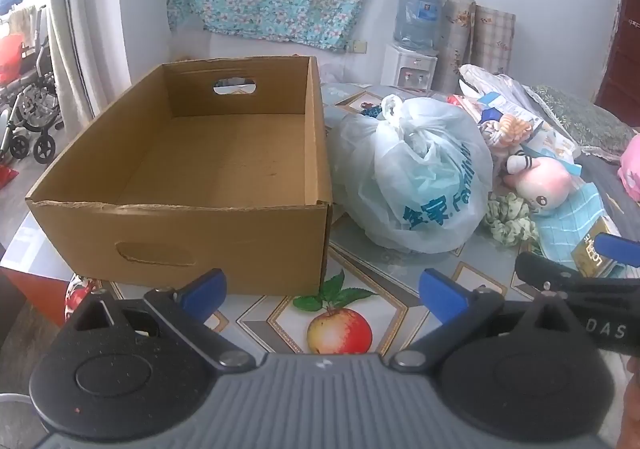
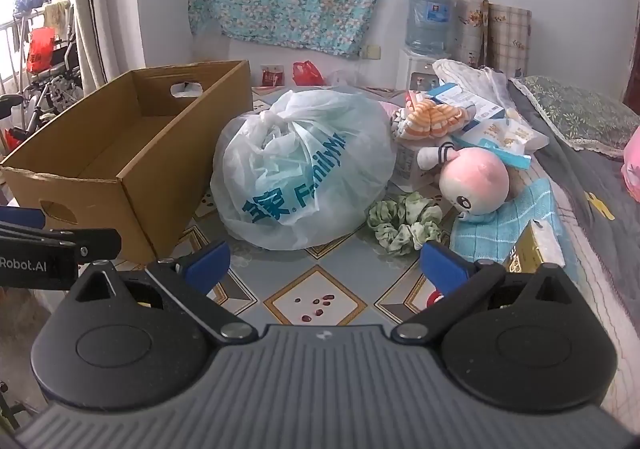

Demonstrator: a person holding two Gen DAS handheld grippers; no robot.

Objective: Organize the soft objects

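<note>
The biggest thing in front of me is the open brown cardboard box (image 1: 192, 165) with an oval handle hole in its far wall. It sits on the left part of the table with the shiny tile-and-fruit pattern cover (image 1: 360, 269), and I see nothing inside it.

Just beside the box, on its right, is the tied see-through plastic bag with blue letters (image 2: 304, 169). It is puffy and full, and it sits close to the box side – I cannot tell if they touch.

To the right of the bag is a heap of soft things. The round pink and white plush doll (image 2: 476, 181) lies on a light blue striped cloth (image 2: 512, 225). Behind it is an orange and white striped plush toy (image 2: 436, 117) among some paper packets. In front, near the bag's bottom edge, lies the little green flowery hair scrunchie (image 2: 404, 221), flat on the table.

Now my fingers. My left gripper (image 1: 322, 291) has its two blue fingertips (image 1: 202, 289) spread wide apart – nothing is between them. It hangs above a red apple picture on the table, close to the box's near corner, touching nothing.

My right gripper (image 2: 324, 261) is spread wide too, and holds nothing. It points down at the bare table in front of the bag, with the scrunchie near its right fingertip.
</note>
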